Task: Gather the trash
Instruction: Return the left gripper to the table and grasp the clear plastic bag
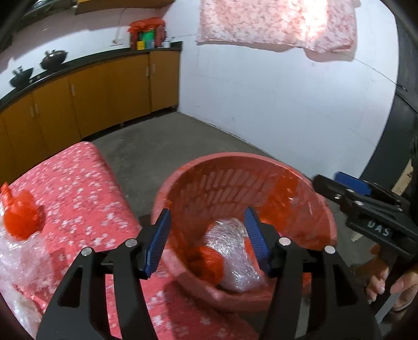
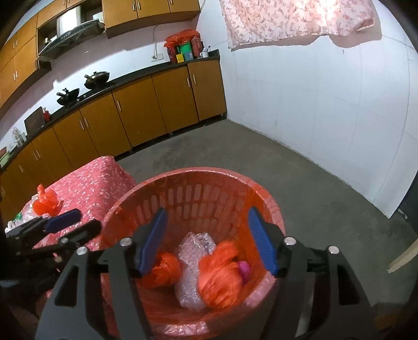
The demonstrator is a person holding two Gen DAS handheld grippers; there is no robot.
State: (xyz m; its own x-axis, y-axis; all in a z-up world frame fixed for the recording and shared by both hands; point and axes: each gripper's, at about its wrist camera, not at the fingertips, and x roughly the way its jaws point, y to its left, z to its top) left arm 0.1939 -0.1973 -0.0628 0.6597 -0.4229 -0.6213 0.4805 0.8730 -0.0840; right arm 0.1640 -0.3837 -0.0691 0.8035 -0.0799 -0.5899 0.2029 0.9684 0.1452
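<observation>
A red slotted trash basket (image 1: 261, 167) (image 2: 198, 175) lined with a red bag stands on the floor beside a table. Inside lie bubble wrap (image 2: 193, 251) (image 1: 232, 251), a red bag wad (image 2: 164, 269) (image 1: 209, 261), a larger orange-red bag (image 2: 222, 274) and a pink item (image 2: 244, 270). My left gripper (image 1: 207, 240) is open and empty above the basket's left rim. My right gripper (image 2: 207, 240) is open and empty above the basket's mouth; it also shows in the left wrist view (image 1: 347, 188). On the table lie another red bag (image 1: 21, 214) (image 2: 47, 201) and bubble wrap (image 1: 23, 256).
The table wears a red flowered cloth (image 1: 78, 188) (image 2: 91, 183) touching the basket's left side. Orange kitchen cabinets (image 2: 130, 115) with woks (image 2: 96, 77) run along the back left. A white wall (image 2: 313, 104) stands behind, grey concrete floor (image 2: 235, 149) between. A patterned cloth (image 1: 277, 21) hangs above.
</observation>
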